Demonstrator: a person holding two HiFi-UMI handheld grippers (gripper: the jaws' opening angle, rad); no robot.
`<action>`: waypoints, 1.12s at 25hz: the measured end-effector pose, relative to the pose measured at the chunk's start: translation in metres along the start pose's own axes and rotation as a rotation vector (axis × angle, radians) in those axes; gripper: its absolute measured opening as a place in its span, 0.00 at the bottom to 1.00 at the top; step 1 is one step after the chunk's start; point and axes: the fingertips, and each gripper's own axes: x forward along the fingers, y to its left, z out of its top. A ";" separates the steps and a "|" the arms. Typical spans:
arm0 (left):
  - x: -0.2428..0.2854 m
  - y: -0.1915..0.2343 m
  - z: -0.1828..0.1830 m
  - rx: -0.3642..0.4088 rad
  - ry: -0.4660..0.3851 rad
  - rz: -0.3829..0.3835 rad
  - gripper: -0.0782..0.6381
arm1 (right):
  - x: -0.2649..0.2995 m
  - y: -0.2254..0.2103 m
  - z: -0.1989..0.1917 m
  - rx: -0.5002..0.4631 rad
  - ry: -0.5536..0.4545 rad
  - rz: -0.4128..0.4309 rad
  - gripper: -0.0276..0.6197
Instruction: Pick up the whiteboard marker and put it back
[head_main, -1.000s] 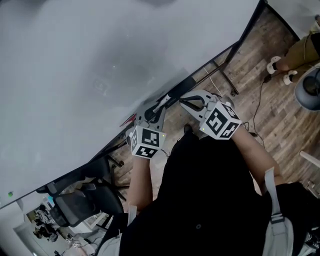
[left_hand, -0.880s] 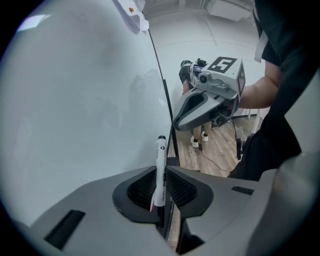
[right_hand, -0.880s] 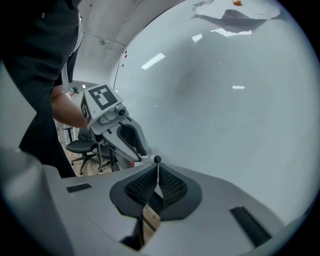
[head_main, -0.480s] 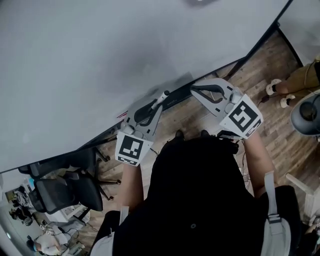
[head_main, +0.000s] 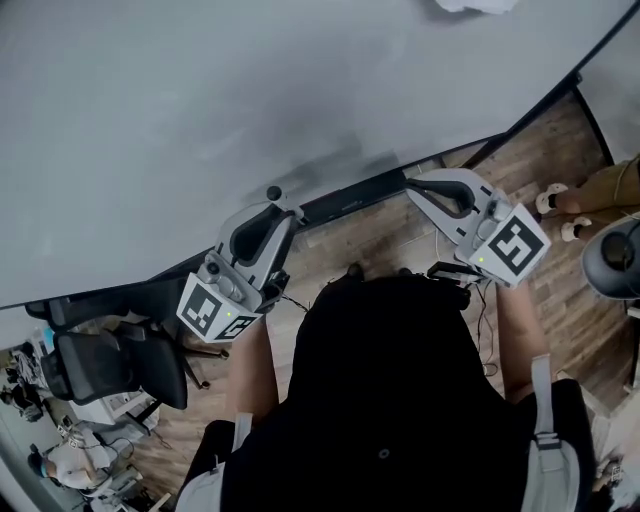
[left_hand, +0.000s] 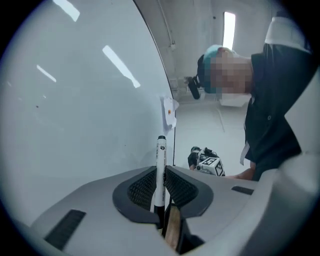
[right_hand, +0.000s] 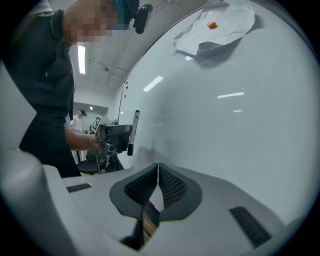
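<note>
While the left gripper (left_hand: 161, 169) squeezes the whiteboard marker (left_hand: 161, 152) near the whiteboard (head_main: 200, 100), the right gripper (right_hand: 158, 167) is pinched closed and empty.

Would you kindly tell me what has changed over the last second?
In the head view the left tongs moved leftward and the right tongs rightward, so they now stand further apart along the whiteboard. Nothing was taken or released: the left tongs stay shut on the whiteboard marker, and the right tongs stay shut and empty.
</note>
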 end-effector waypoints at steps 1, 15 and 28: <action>-0.005 0.002 0.003 -0.013 -0.023 -0.005 0.21 | 0.001 0.000 0.002 0.008 -0.013 0.004 0.07; -0.066 -0.031 0.006 -0.190 -0.241 -0.110 0.21 | -0.010 0.045 0.020 0.059 -0.095 0.137 0.07; -0.082 -0.023 -0.019 -0.277 -0.222 -0.089 0.21 | 0.017 0.061 0.000 0.100 -0.069 0.200 0.07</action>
